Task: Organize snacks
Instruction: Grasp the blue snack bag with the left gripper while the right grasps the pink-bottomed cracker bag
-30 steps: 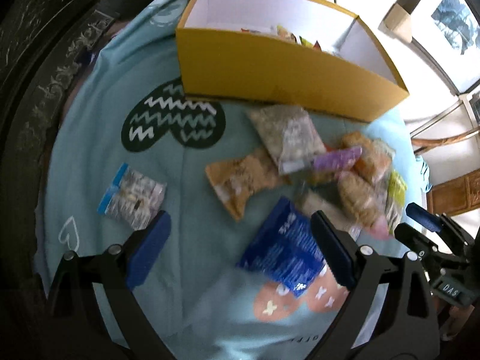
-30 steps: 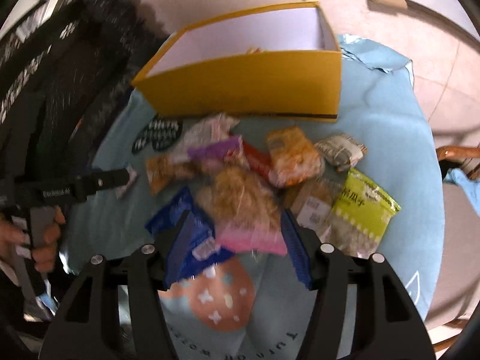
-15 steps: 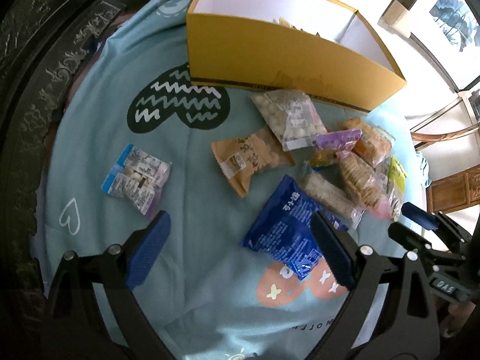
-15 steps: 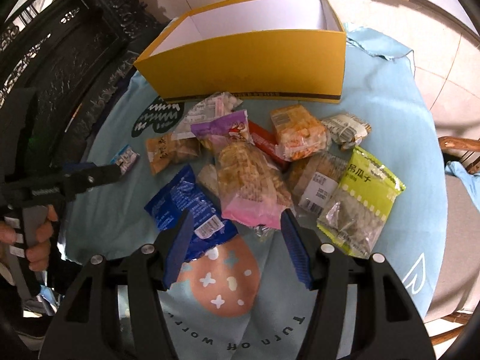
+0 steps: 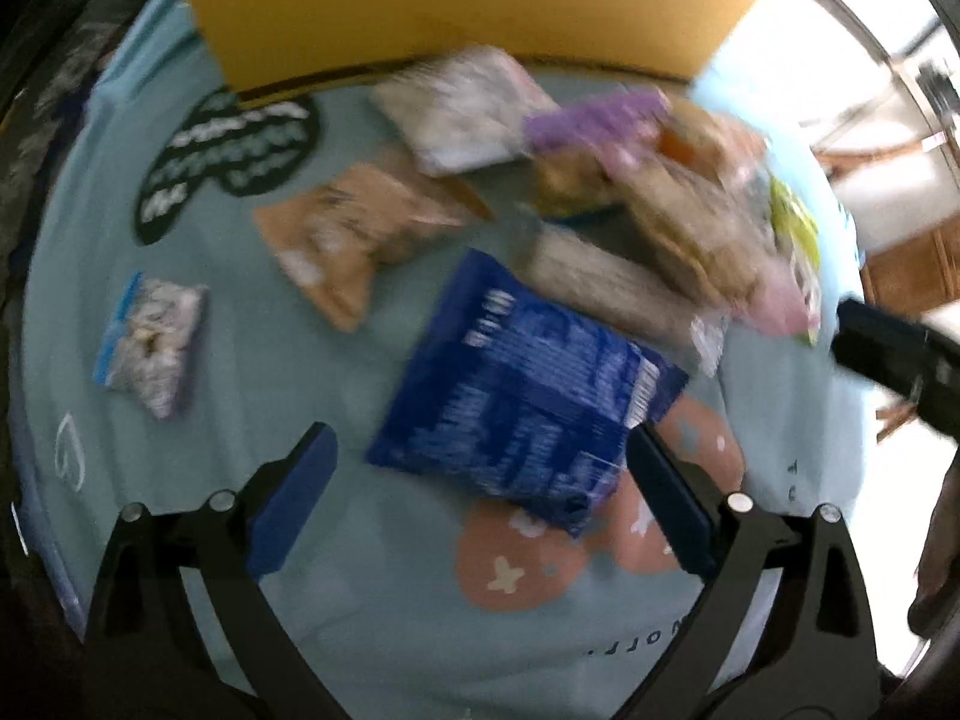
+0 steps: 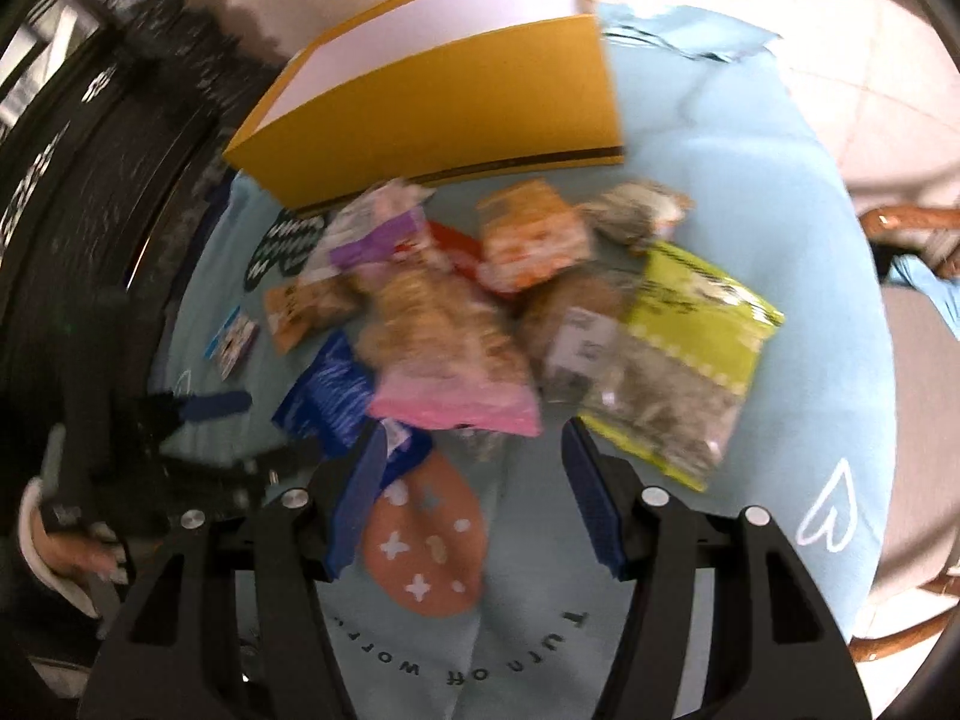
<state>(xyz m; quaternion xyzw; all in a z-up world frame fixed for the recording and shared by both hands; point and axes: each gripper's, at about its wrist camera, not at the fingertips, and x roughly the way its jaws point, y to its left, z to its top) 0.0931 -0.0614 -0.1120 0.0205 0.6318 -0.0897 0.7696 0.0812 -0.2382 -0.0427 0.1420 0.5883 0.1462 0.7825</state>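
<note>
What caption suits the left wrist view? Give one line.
Open left gripper above a blue snack packet near the yellow box.

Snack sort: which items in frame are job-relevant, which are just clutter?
Job:
- yellow box
- blue packet
- pink-bottomed bag
- green packet
- orange pouch
- small packet off alone
- purple packet

Not job:
- printed blue tablecloth
- wooden chair
- dark carved furniture

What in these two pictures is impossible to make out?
- Inside of the yellow box: left wrist view, cut off by the top edge; right wrist view, hidden behind its front wall.
- Print on the blue packet: both views, motion blur.
- Small packet contents: right wrist view, too small and blurred.
- Red packet: right wrist view, mostly covered by other snacks.
</note>
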